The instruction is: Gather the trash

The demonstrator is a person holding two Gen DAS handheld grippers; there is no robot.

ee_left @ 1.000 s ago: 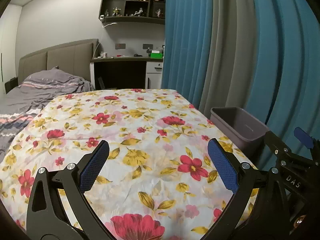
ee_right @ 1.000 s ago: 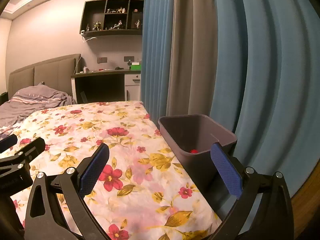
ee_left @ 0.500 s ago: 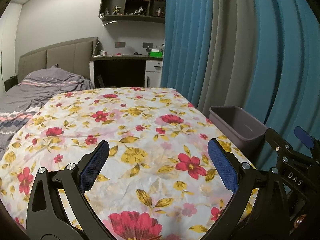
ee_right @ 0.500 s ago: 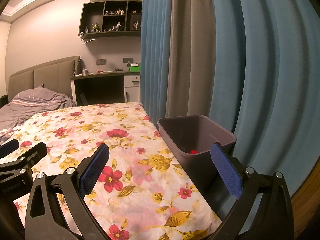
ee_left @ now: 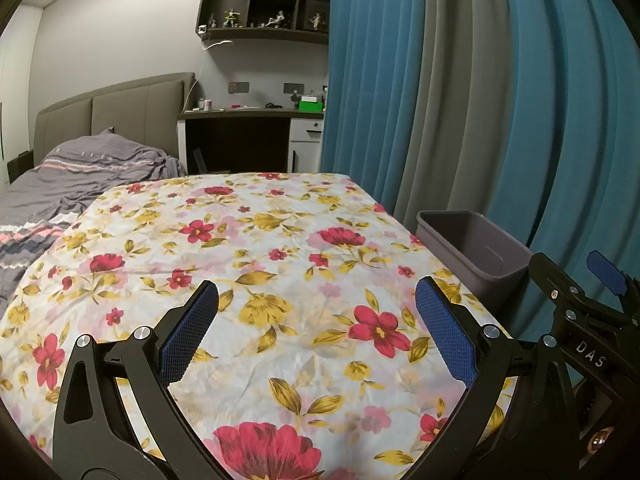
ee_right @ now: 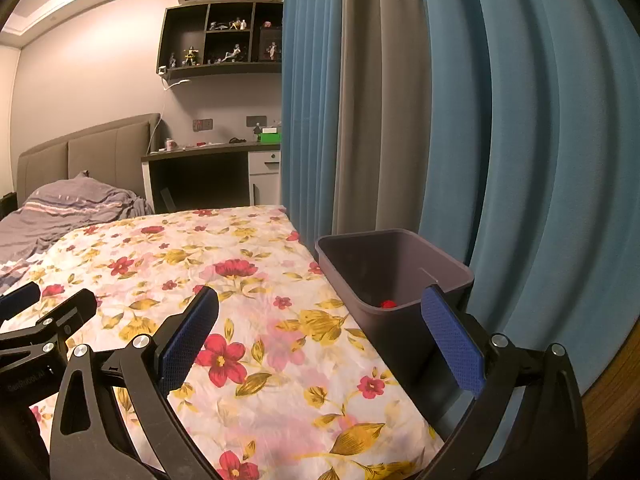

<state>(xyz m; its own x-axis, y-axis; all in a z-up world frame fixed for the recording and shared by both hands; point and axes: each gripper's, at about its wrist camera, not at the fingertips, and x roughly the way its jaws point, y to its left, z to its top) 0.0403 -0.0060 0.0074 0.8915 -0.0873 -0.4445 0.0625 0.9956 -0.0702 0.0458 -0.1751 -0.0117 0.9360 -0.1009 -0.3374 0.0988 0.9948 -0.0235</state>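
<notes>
A grey plastic bin stands against the right edge of the floral-covered table, with a small red piece of trash on its bottom. The same bin shows at the right of the left wrist view. My left gripper hovers open over the floral cloth, nothing between its blue pads. My right gripper is open too, over the table's right edge just short of the bin. Each gripper appears at the side of the other's view. No loose trash shows on the cloth.
Blue and grey curtains hang close behind the bin. A bed with a grey blanket lies to the left. A desk and a wall shelf with figurines stand at the back. Wooden floor shows at the far right.
Both grippers have drifted back and tilted up slightly, so the table and bin sit a little lower in view. Both stay open and empty.
</notes>
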